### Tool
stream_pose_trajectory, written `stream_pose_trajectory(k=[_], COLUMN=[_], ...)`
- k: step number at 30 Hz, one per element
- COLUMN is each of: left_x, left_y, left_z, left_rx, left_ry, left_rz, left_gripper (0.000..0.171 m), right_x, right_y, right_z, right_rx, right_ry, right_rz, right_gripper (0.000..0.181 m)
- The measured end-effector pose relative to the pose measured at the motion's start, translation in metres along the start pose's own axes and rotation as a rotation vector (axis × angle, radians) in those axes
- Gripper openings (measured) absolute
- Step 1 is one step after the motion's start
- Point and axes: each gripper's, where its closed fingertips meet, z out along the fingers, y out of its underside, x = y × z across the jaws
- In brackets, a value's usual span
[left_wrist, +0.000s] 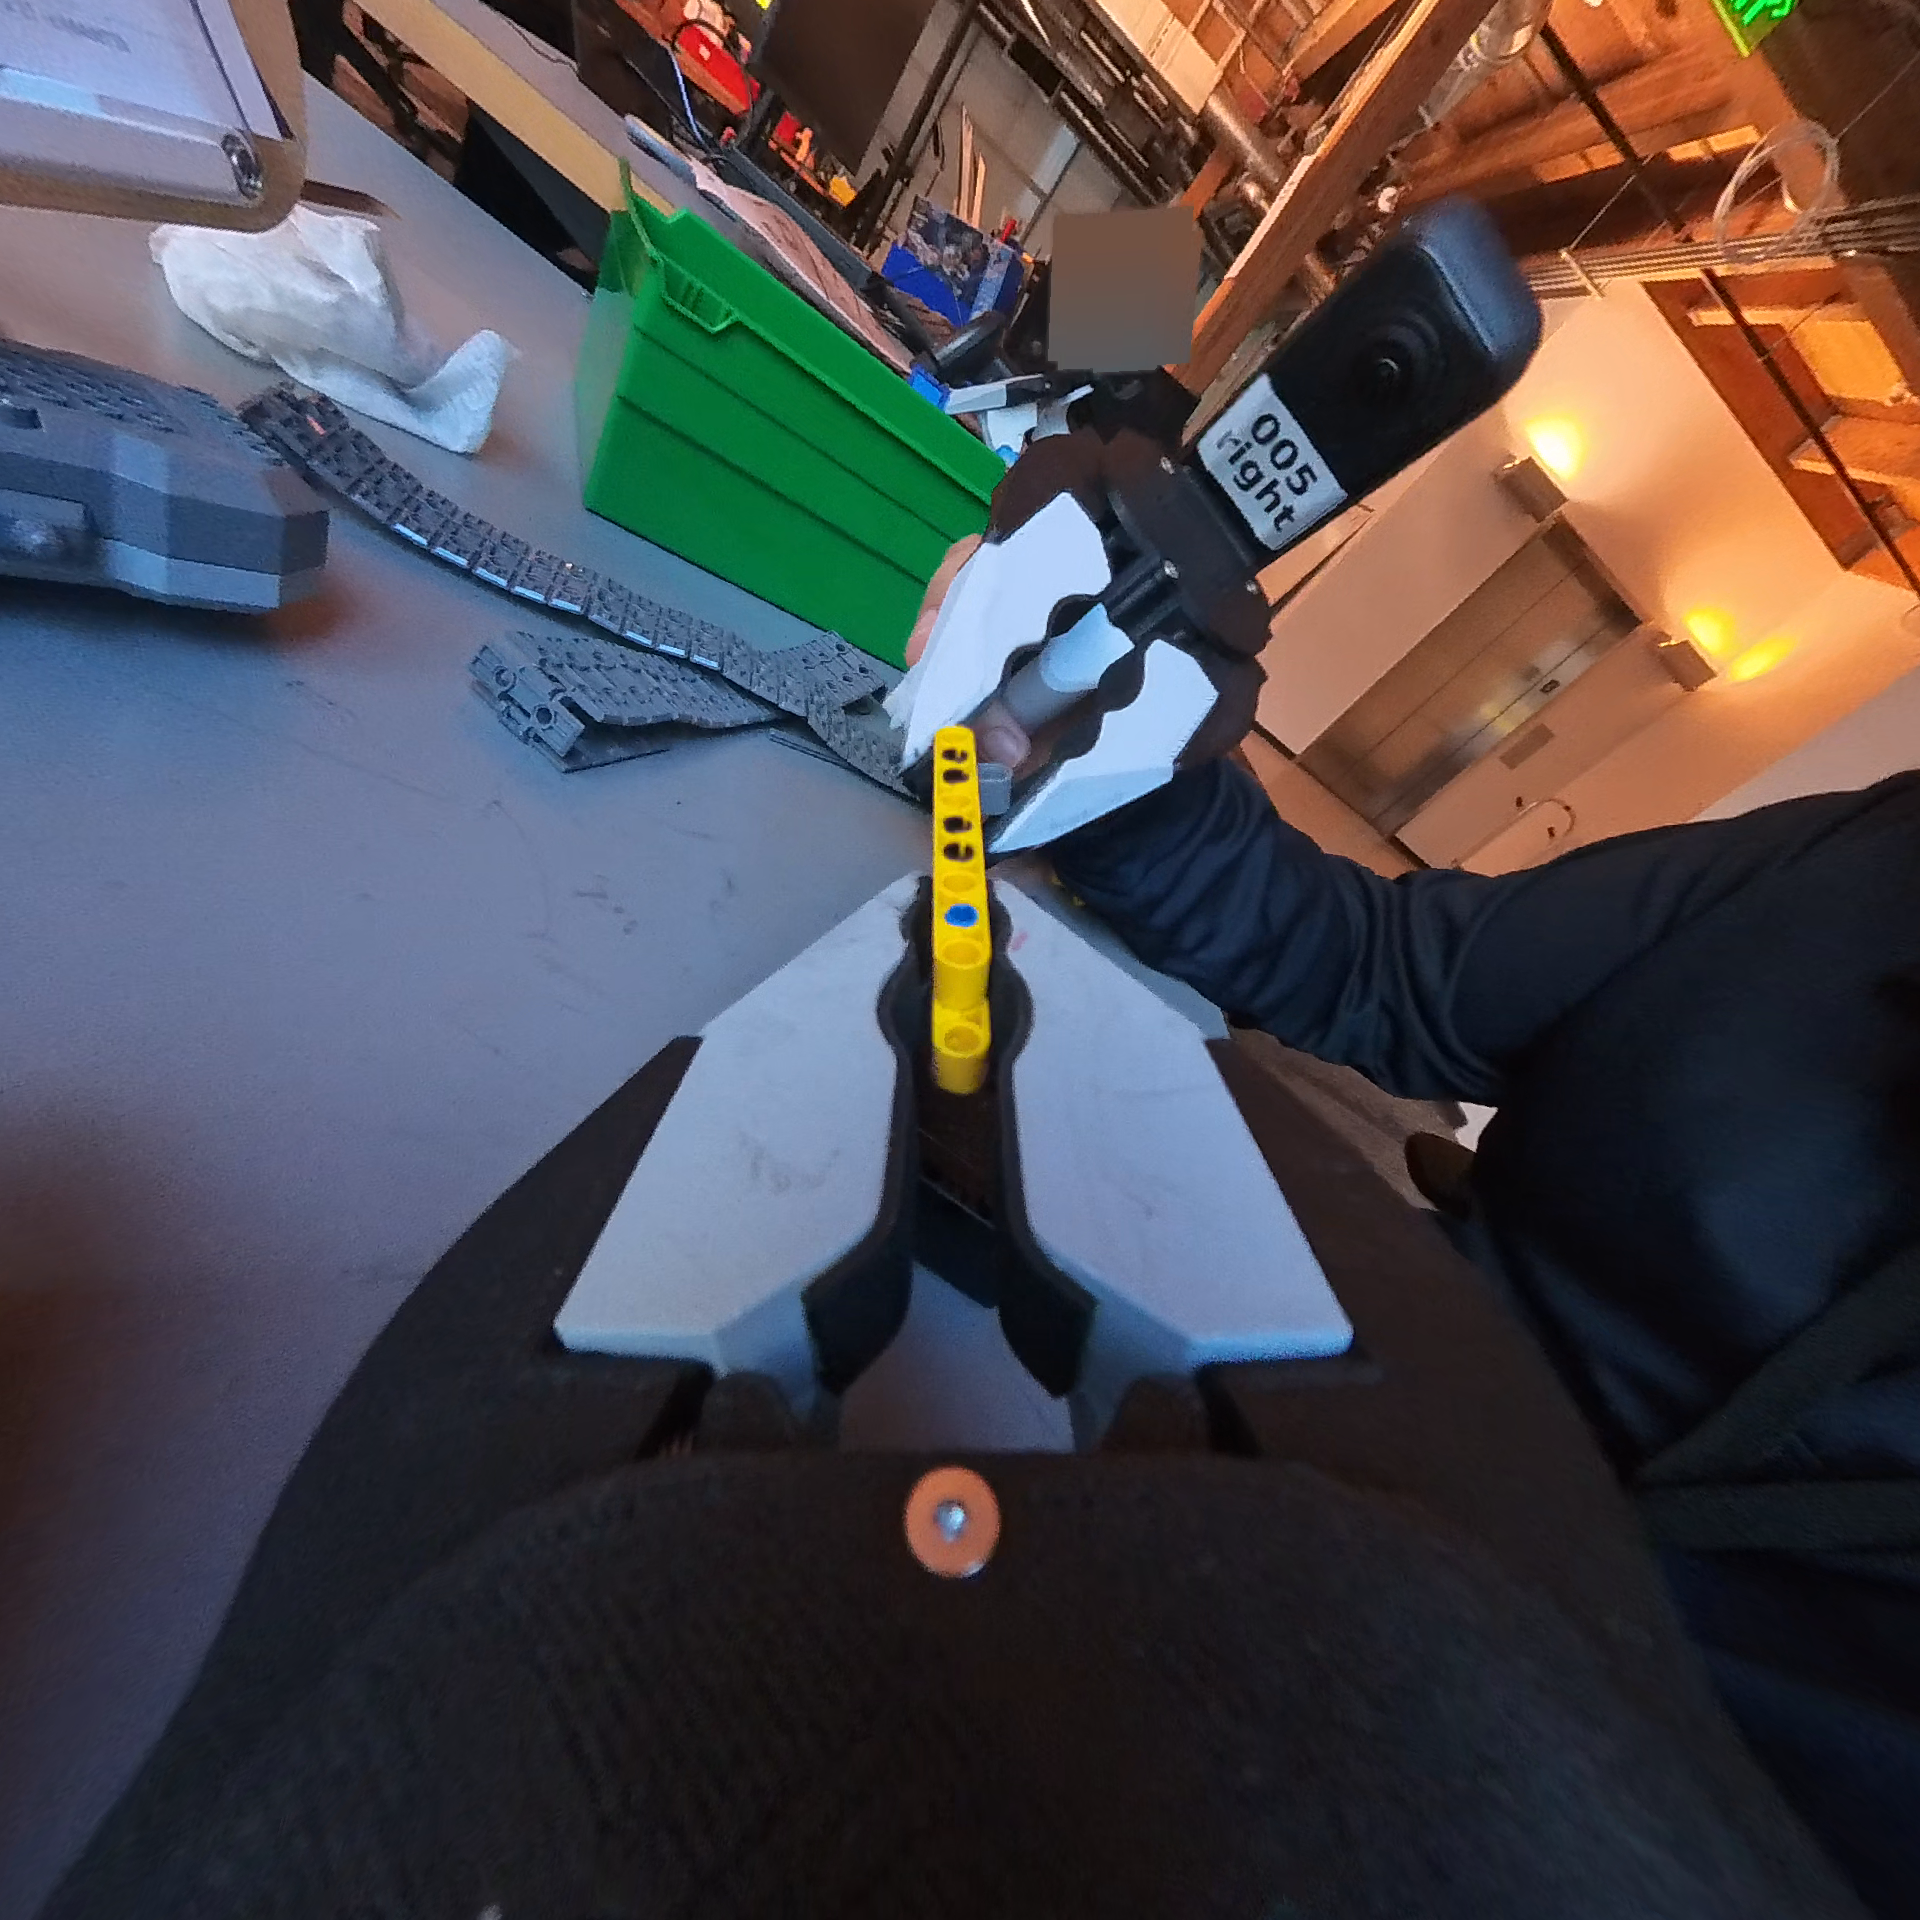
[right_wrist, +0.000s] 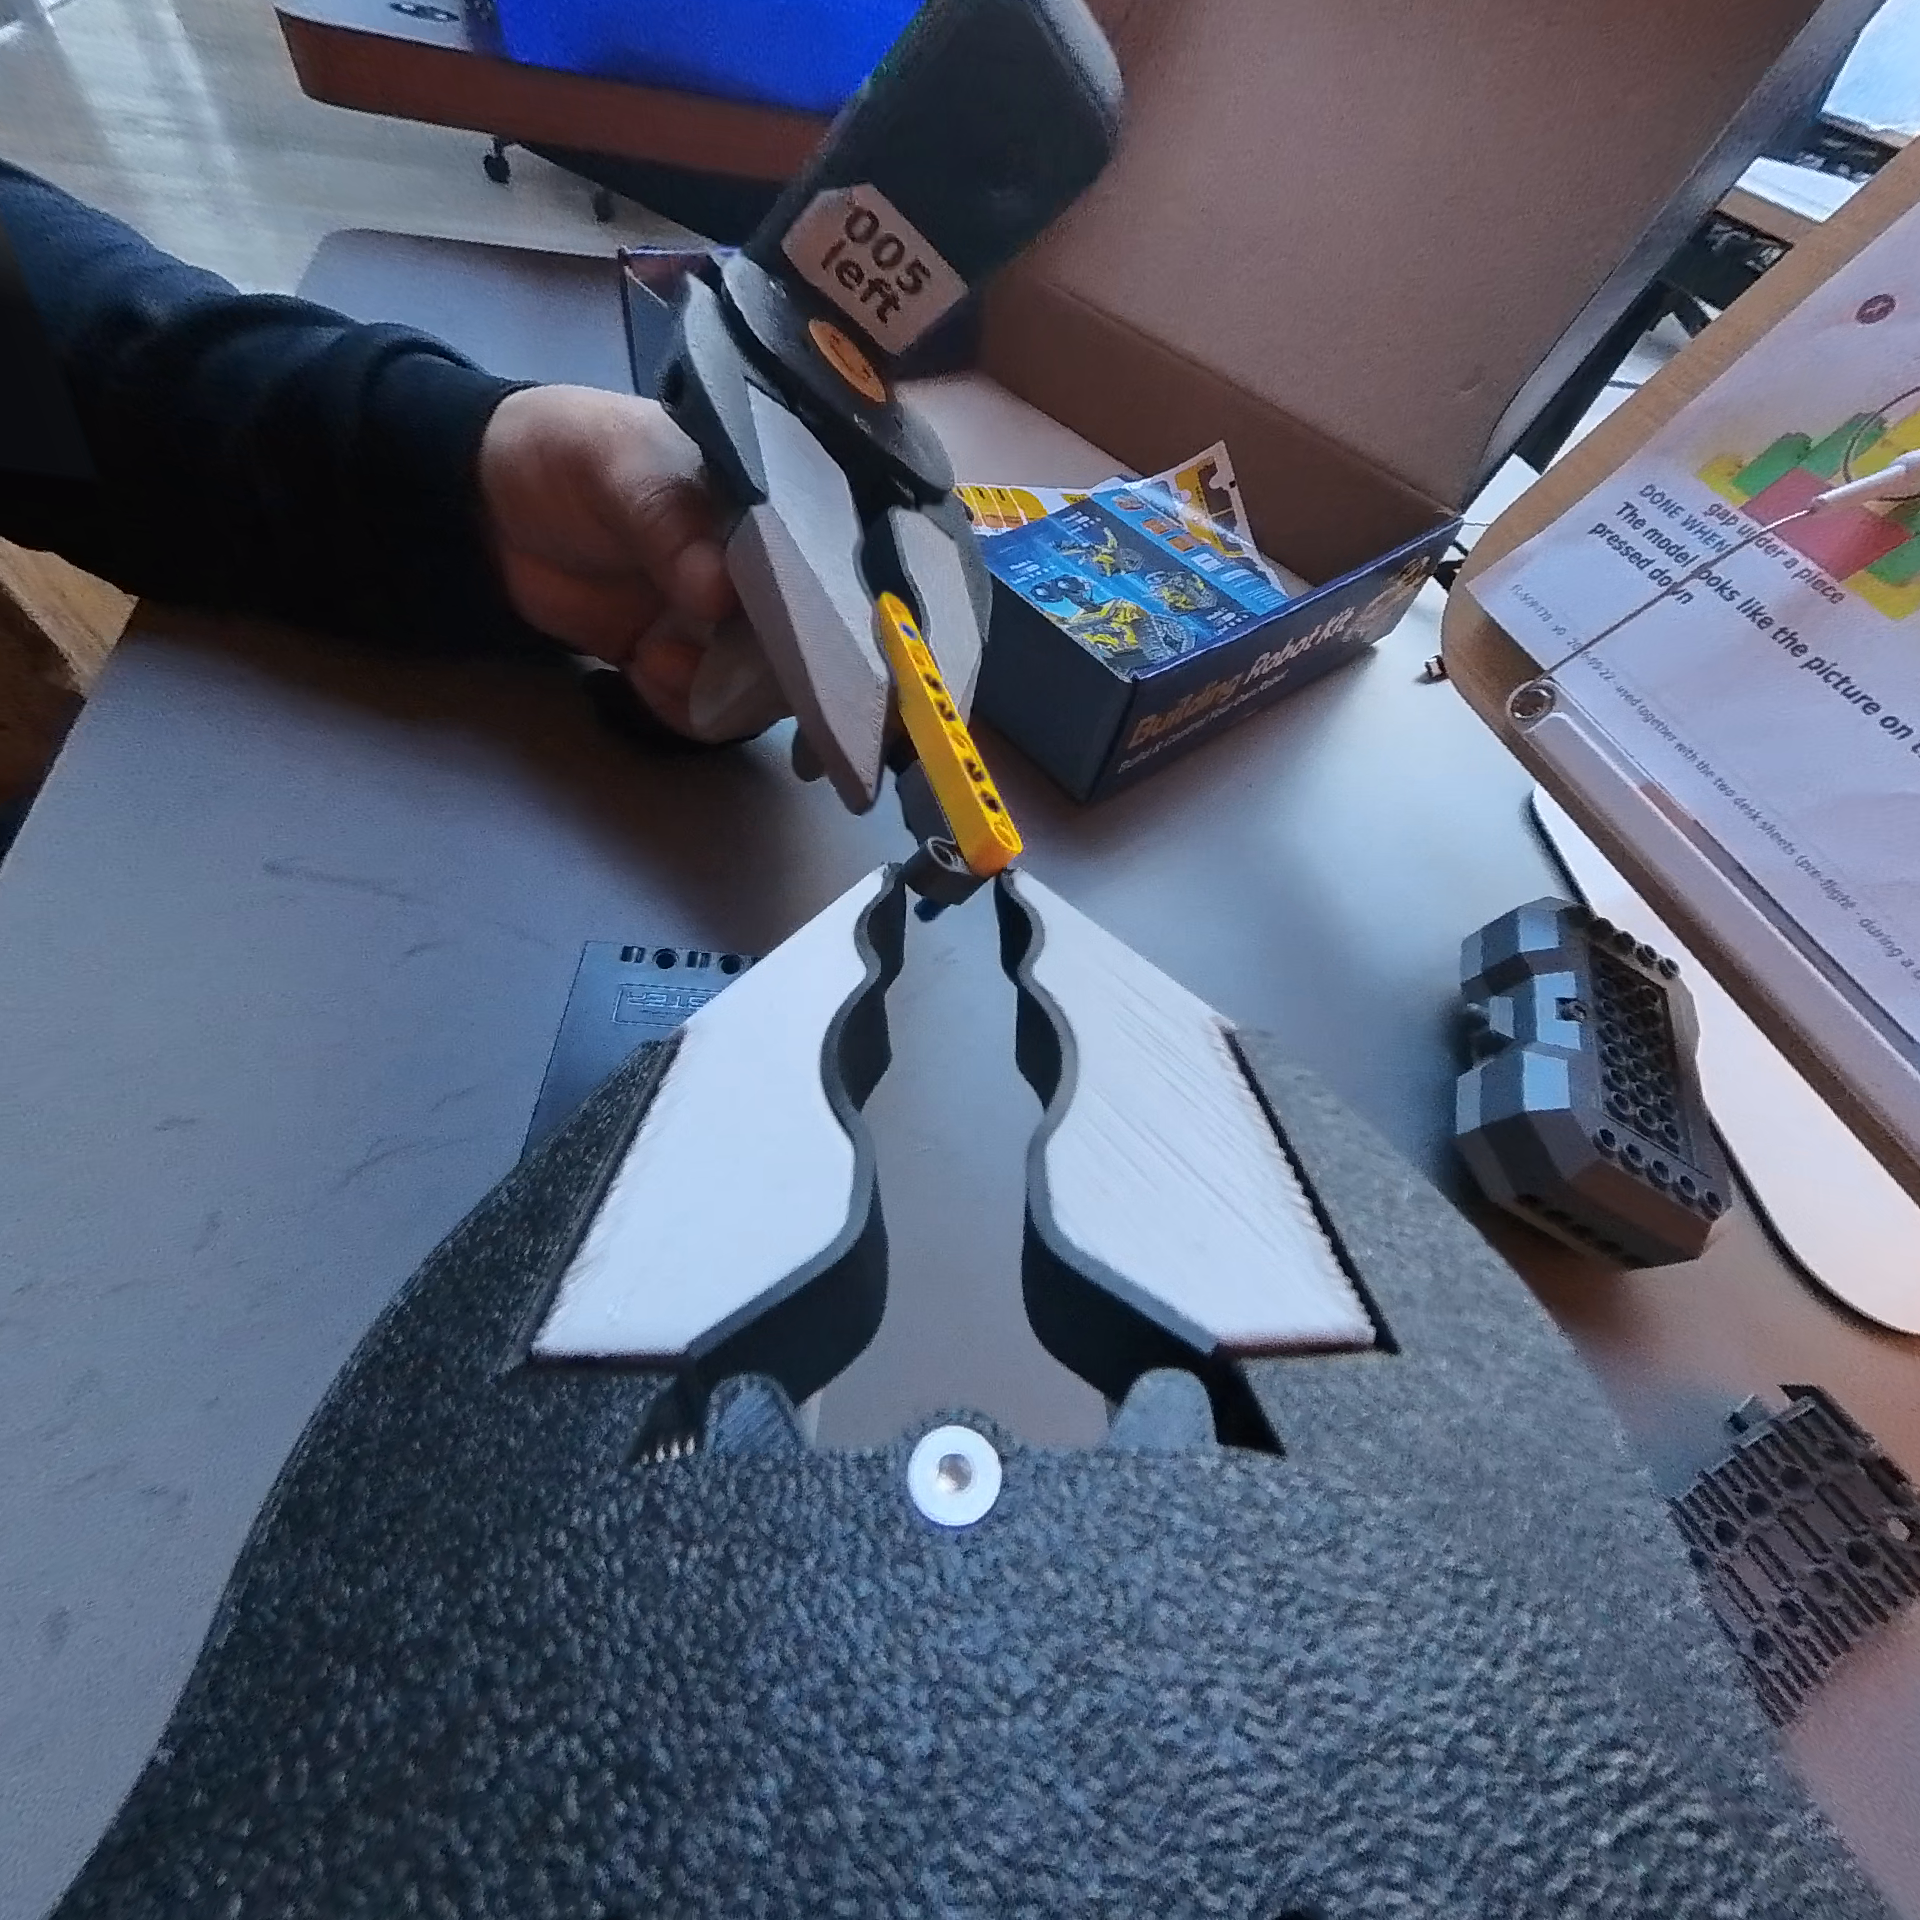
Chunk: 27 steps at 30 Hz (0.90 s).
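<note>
The left gripper (left_wrist: 956, 894) has its jaws clamped on a yellow beam (left_wrist: 958, 914), holding it steady above the table (left_wrist: 312, 987). The right gripper (right_wrist: 943, 883) pinches a small grey connector (right_wrist: 940, 871) at the beam's far end, jaws closed on it.

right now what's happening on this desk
A person holds a gripper in each hand above a grey table. The left gripper is shut on a yellow beam that sticks out past its tips. The right gripper pinches a small grey connector at the beam's far end. Grey track links, a green bin and a blue box lie around.
</note>
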Motion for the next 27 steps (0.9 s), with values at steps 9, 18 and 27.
stream_pose_trajectory(k=[9,18,27], left_x=[0.005,0.003,0.01], left_y=[-0.002,0.002,0.008], left_z=[0.0,0.0,0.007], left_rx=[-0.047,-0.072,-0.119], left_ry=[-0.085,-0.119,-0.151], left_rz=[0.236,0.273,0.408], left_gripper=[0.017,0.005,0.005], right_x=[-0.002,-0.012,-0.02], right_y=[0.0,-0.008,-0.005], right_z=[0.0,-0.002,0.002], right_rx=[0.0,0.074,0.044], right_ry=[-0.031,-0.177,-0.195], right_rz=[0.039,0.216,0.185], right_gripper=[0.01,0.028,0.014])
